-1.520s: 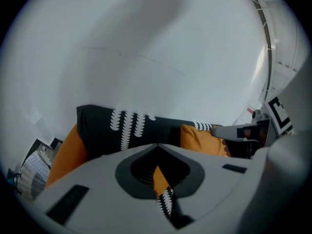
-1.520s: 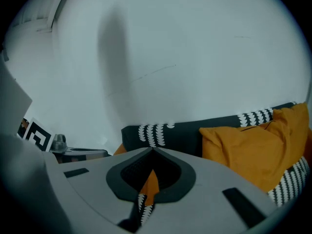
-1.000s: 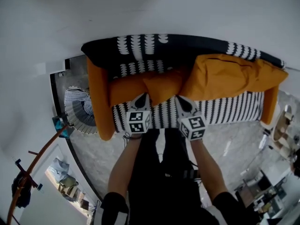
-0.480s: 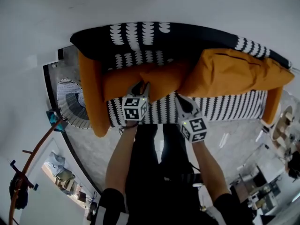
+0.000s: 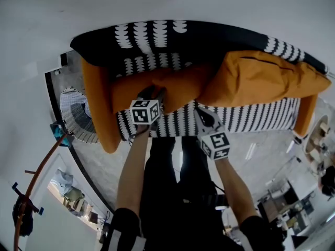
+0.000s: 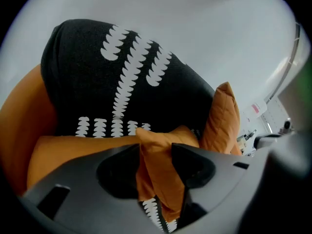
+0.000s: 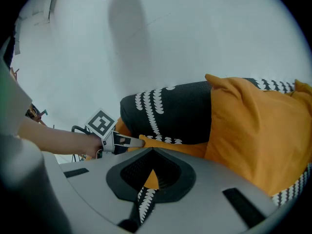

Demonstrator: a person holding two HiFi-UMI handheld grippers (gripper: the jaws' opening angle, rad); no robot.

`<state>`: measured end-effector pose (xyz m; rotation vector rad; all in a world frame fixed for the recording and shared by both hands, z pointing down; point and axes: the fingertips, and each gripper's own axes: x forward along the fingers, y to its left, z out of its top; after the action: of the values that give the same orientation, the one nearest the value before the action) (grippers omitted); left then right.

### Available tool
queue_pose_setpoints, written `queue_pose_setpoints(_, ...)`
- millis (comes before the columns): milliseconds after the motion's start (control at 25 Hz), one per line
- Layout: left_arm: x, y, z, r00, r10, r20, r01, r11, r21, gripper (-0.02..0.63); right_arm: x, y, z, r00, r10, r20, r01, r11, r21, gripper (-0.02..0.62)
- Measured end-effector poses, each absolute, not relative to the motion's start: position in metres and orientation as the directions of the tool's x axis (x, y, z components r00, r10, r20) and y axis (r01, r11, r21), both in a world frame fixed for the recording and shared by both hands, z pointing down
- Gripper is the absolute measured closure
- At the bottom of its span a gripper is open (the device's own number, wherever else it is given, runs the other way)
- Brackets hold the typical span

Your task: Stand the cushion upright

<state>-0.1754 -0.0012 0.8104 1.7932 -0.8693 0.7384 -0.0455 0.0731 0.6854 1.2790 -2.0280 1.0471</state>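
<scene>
A small orange cushion (image 5: pixel 178 88) lies slumped on the sofa seat against the back. My left gripper (image 5: pixel 153 94) reaches down onto its left end. In the left gripper view the jaws (image 6: pixel 156 150) are opening, and a corner of the cushion (image 6: pixel 163 177) stands between them without being pinched. My right gripper (image 5: pixel 199 112) hovers over the striped seat (image 5: pixel 251 116) just in front of the cushion. Its jaws are shut with nothing in them (image 7: pixel 152 154). From the right gripper view the left gripper (image 7: pixel 131 141) shows resting on the cushion.
A large orange cushion (image 5: pixel 261 80) leans upright at the right. A black throw with white marks (image 5: pixel 157 41) drapes the sofa back. The orange armrest (image 5: pixel 97 109) bounds the left end. A wire basket (image 5: pixel 76 114) stands on the floor beside it.
My left gripper has dropped forward onto the cushion's end and its jaws have gone from shut to wide apart around a corner. The right gripper has sunk a little.
</scene>
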Motion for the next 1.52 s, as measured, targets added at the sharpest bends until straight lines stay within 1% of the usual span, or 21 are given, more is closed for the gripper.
queue_pose_setpoints(280,-0.160,-0.005,0.817,0.592,-0.179,0.786,-0.784,-0.354,0.510,0.423,-0.041,0.076,0.691,-0.412,-0.517,0.750,-0.911,0.239,-0.336,0.600)
queue_pose_setpoints(360,-0.157,-0.005,0.816,0.599,-0.173,0.782,-0.770,-0.396,0.501,0.466,-0.041,0.078,0.693,-0.409,-0.509,0.757,-0.912,0.232,-0.337,0.600)
queue_pose_setpoints(440,-0.156,-0.005,0.817,0.592,-0.176,0.787,-0.761,-0.443,0.473,0.530,-0.043,0.077,0.693,-0.412,-0.501,0.761,-0.911,0.236,-0.338,0.600)
queue_pose_setpoints(480,-0.155,-0.004,0.816,0.588,-0.179,0.789,-0.756,-0.470,0.456,0.548,-0.044,0.077,0.694,-0.412,-0.501,0.761,-0.911,0.238,-0.336,0.600)
queue_pose_setpoints(560,-0.152,-0.001,0.812,0.584,-0.183,0.791,-0.738,-0.526,0.423,0.563,-0.043,0.079,0.694,-0.409,-0.497,0.765,-0.912,0.232,-0.337,0.600)
queue_pose_setpoints(800,-0.141,0.006,0.787,0.597,-0.202,0.776,-0.663,-0.669,0.335,0.572,-0.043,0.078,0.692,-0.410,-0.502,0.762,-0.912,0.231,-0.339,0.600)
queue_pose_setpoints(960,-0.132,-0.002,0.759,0.614,-0.246,0.750,-0.622,-0.735,0.268,0.574,-0.039,0.076,0.691,-0.401,-0.516,0.757,-0.916,0.218,-0.337,0.600)
queue_pose_setpoints(1200,-0.127,-0.030,0.731,0.632,-0.305,0.713,-0.591,-0.784,0.188,0.574,-0.035,0.077,0.690,-0.384,-0.534,0.753,-0.923,0.200,-0.328,0.600)
queue_pose_setpoints(1520,-0.145,-0.068,0.703,0.647,-0.391,0.655,-0.567,-0.820,0.071,0.575,-0.033,0.081,0.692,-0.381,-0.531,0.757,-0.924,0.194,-0.329,0.600)
